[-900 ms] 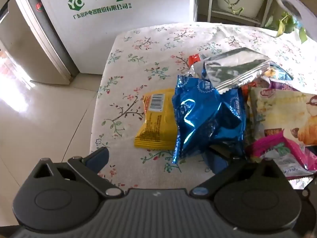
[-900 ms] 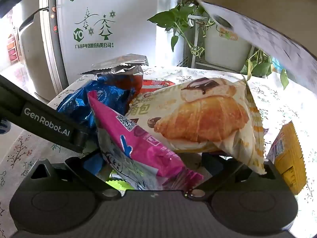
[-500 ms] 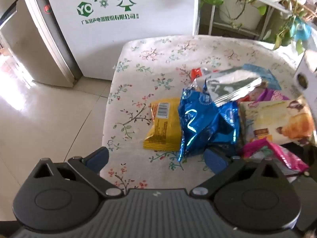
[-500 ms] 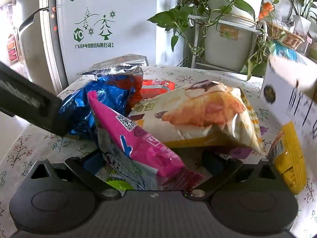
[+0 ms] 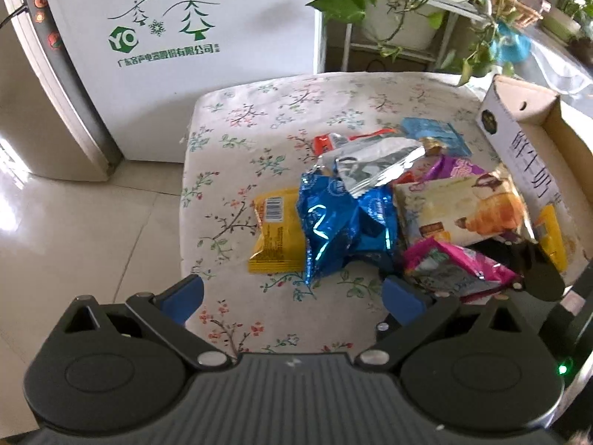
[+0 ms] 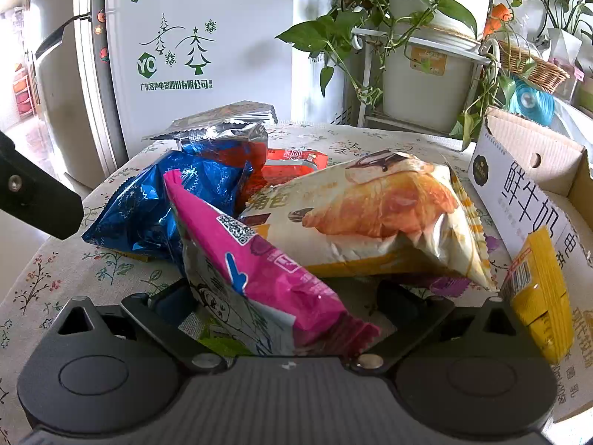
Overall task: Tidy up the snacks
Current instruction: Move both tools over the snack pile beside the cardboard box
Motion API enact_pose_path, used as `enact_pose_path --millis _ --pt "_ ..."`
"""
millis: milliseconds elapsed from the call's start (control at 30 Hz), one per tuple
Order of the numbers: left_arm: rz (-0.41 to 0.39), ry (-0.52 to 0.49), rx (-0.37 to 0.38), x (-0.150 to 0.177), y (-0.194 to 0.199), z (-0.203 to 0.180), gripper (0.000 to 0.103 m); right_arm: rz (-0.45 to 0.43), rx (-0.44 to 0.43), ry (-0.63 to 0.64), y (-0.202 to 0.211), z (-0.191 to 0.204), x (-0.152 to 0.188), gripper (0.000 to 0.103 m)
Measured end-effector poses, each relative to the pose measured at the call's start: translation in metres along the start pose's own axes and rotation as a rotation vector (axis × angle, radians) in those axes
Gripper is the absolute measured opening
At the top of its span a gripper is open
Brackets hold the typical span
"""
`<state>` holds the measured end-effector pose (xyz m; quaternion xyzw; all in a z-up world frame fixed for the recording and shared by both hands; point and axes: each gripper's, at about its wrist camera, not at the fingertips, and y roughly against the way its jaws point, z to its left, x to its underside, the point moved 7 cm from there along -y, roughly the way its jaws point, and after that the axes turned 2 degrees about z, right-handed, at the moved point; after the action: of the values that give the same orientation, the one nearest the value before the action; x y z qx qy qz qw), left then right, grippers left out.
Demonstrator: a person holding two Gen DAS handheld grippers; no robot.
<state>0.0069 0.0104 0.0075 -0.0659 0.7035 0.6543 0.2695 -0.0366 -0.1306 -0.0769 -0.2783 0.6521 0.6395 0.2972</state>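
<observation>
My right gripper (image 6: 285, 307) stands wide with the pink packet (image 6: 259, 259) lying loose between its fingers, not pinched, so I'd nudge forward until the pads flank its middle rather than the crimped end, then close gently, since the film will likely slip; my left gripper (image 5: 292, 293) is equally wide over bare floral cloth (image 5: 237, 141), holding nothing, just short of the blue foil bag (image 5: 333, 222) and the yellow packet (image 5: 274, 237) tucked beside it; beyond the pink one the croissant bag (image 6: 378, 211) leans on the pile, so I'd lift straight up to avoid dragging it; farther right the open cardboard box (image 6: 519, 185) looks the likely destination, with the silver pouch (image 6: 218, 126) topping the heap behind
</observation>
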Motion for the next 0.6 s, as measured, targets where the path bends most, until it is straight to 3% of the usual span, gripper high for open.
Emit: enact_pose_path --millis 100,300,600 --pt "-0.002 0.045 0.036 0.002 -0.006 -0.002 0.102 0.0 0.0 0.0 0.0 0.0 0.0 0.103" --pt "-0.022 0.065 0.009 0.005 -0.011 -0.003 0.102 0.0 0.001 0.001 0.0 0.0 0.0 0.103" --pt "-0.005 0.104 0.028 0.004 -0.017 -0.004 0.102 0.0 0.003 0.003 0.0 0.0 -0.001 0.103"
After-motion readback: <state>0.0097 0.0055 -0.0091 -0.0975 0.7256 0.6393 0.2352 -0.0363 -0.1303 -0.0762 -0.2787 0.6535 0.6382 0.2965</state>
